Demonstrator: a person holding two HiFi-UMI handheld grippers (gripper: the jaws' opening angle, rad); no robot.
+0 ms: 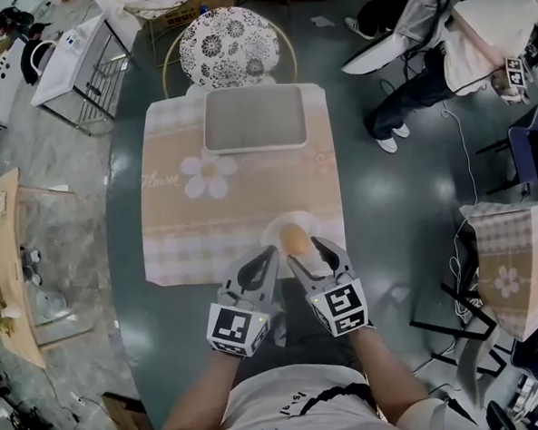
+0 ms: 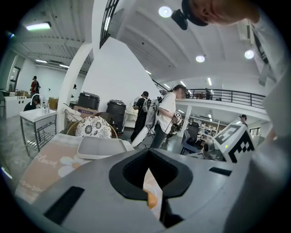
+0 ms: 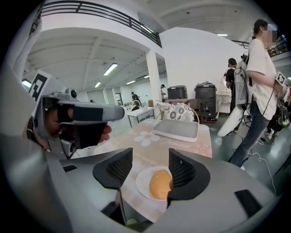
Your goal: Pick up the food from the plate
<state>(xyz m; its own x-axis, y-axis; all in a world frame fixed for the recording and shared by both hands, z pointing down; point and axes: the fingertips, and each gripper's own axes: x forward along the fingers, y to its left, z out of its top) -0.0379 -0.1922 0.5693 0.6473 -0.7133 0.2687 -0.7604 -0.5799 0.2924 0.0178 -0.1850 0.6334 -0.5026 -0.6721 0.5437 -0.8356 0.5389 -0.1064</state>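
A round golden bun (image 1: 295, 238) lies on a small white plate (image 1: 272, 228) at the near edge of the peach tablecloth (image 1: 232, 212). My right gripper (image 1: 313, 255) is open just behind the plate. In the right gripper view the bun (image 3: 160, 184) sits between and beyond its spread jaws (image 3: 151, 167), close to the right pad, and no pad presses on it. My left gripper (image 1: 268, 255) is beside the plate on the left, shut and empty. In the left gripper view only a sliver of the bun (image 2: 151, 199) shows under the closed jaws (image 2: 148, 152).
A grey rectangular tray (image 1: 254, 118) rests at the far end of the cloth, with a patterned round chair (image 1: 229, 44) behind it. People (image 1: 449, 44) stand to the right of the dark round table (image 1: 368, 194). A second clothed table (image 1: 518, 267) is at the right.
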